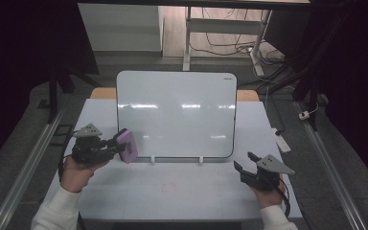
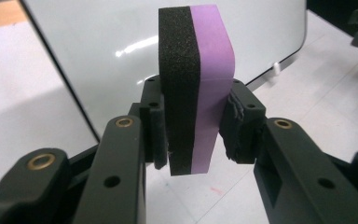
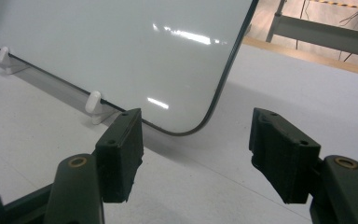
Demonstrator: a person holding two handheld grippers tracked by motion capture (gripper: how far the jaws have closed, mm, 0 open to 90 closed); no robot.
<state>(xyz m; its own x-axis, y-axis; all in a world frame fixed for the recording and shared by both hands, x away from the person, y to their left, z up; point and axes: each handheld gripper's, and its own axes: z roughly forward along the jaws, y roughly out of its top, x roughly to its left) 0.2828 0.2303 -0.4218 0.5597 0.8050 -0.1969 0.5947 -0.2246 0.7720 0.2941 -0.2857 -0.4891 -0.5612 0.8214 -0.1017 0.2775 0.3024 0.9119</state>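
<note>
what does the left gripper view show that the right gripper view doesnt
Left gripper view alone: the purple-and-black eraser clamped upright in the left gripper, black foam on one side and purple on the other, and a small red mark on the table.

Right gripper view alone: the right gripper with its jaws apart and nothing between them, a second white support peg, and a desk frame on the floor beyond the table.

Both: the clean whiteboard standing on the white table, and a white peg at its lower edge.
</note>
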